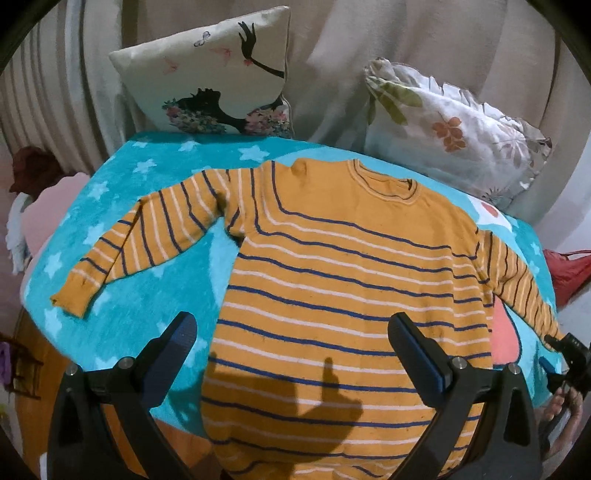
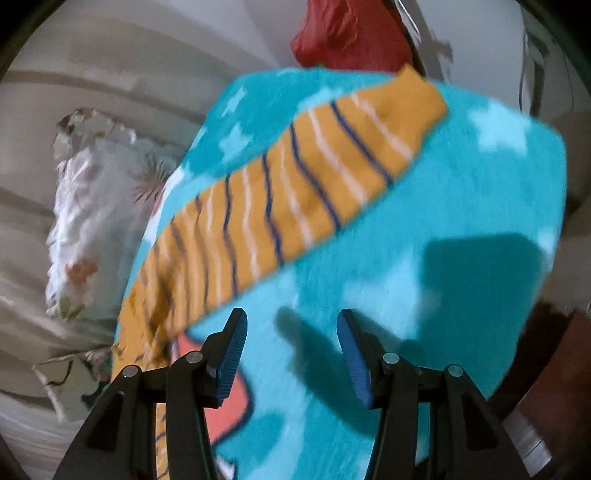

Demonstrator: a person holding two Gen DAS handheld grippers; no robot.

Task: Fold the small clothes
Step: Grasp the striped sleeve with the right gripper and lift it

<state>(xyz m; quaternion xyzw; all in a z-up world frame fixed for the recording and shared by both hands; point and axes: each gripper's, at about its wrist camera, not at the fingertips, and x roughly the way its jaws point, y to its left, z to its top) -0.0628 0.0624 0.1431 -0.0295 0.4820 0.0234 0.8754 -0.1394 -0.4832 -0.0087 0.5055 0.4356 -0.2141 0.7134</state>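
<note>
An orange striped sweater (image 1: 332, 280) lies flat and spread out on a turquoise star blanket (image 1: 122, 302), filling the centre of the left wrist view, both sleeves stretched outward. The left gripper (image 1: 291, 336) hangs over its lower body, jaws wide apart and holding nothing. In the right wrist view, which is blurred, the right gripper (image 2: 291, 339) is also spread open and empty above bare blanket, with one sleeve (image 2: 295, 184) running diagonally across the upper middle. Beyond the sweater, a pillow with a dark figure print (image 1: 214, 77) stands upper left and a leaf-print pillow (image 1: 454, 129) upper right. A red bag (image 2: 351, 33) sits past the blanket edge at the top.
</note>
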